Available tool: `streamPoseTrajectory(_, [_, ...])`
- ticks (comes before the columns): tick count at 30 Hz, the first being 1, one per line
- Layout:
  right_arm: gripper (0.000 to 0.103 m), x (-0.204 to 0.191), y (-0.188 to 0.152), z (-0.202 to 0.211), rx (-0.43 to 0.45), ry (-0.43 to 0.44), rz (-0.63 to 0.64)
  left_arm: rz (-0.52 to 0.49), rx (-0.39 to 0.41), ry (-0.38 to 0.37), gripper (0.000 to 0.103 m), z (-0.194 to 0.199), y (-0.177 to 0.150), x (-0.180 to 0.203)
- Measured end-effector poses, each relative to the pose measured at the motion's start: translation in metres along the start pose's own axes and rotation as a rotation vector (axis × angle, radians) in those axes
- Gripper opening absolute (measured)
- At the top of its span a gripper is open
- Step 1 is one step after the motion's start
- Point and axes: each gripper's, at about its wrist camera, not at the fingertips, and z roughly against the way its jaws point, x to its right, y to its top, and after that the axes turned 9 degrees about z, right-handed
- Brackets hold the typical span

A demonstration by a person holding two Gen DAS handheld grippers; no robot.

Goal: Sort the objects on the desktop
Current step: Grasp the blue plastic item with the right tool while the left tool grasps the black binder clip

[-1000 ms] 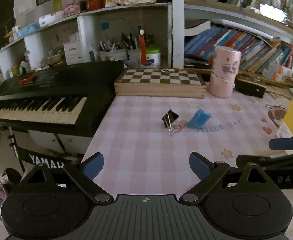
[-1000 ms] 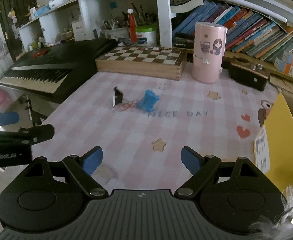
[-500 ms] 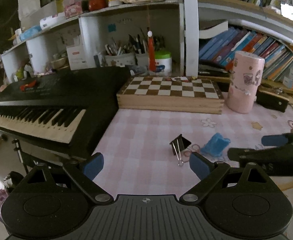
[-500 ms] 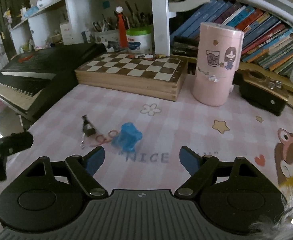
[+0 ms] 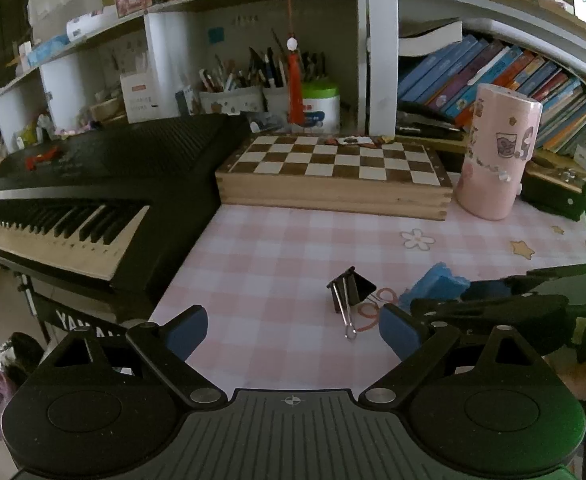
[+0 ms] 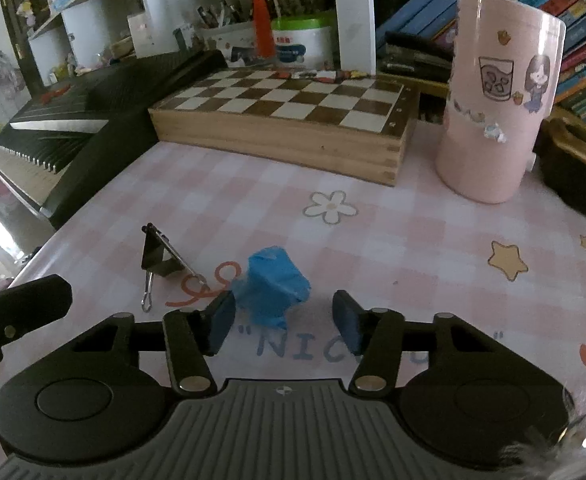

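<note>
Blue crumpled object (image 6: 271, 286) lies on the pink checked mat (image 6: 393, 236), between the closing jaws of the right gripper (image 6: 283, 326); contact seems not made. Beside it sits a black binder clip (image 6: 159, 258). Left gripper (image 5: 293, 328) hangs wide apart, empty.

Before you, a smooth, faintly glossy pink checked desk mat (image 6: 393, 240), at your twelve o'clock a matt wooden chess box (image 6: 285, 132), a black metal binder clip (image 6: 158, 258) with wire handles, crumpled matt blue lump (image 6: 271, 286), glossy pink cylinder (image 6: 497, 96).
</note>
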Motion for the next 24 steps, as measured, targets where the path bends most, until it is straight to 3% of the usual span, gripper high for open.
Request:
streamPoseTrajectory(2, [0.03,0.0,0.0,0.0,0.003,-0.005,0.02,-0.003,-0.004,0.001,0.095,-0.003,0.0,0.0])
streamPoseTrajectory(4, [0.026,0.002,0.0,0.001,0.004,-0.007,0.024,-0.006,-0.007,0.003,0.095,-0.006,0.0,0.0])
streamPoseTrajectory(11, [0.025,0.011,-0.003,0.028,0.06,-0.069,-0.02,0.017,-0.022,-0.024,0.094,-0.018,-0.001,0.005])
streamPoseTrajectory(16, [0.025,0.022,-0.011,0.041,0.043,-0.143,-0.05,0.001,-0.024,-0.046,0.094,-0.024,-0.002,0.015])
streamPoseTrajectory(24, [0.025,0.031,-0.02,0.059,0.057,-0.16,-0.091,-0.005,-0.036,-0.046,0.094,-0.043,-0.003,0.027])
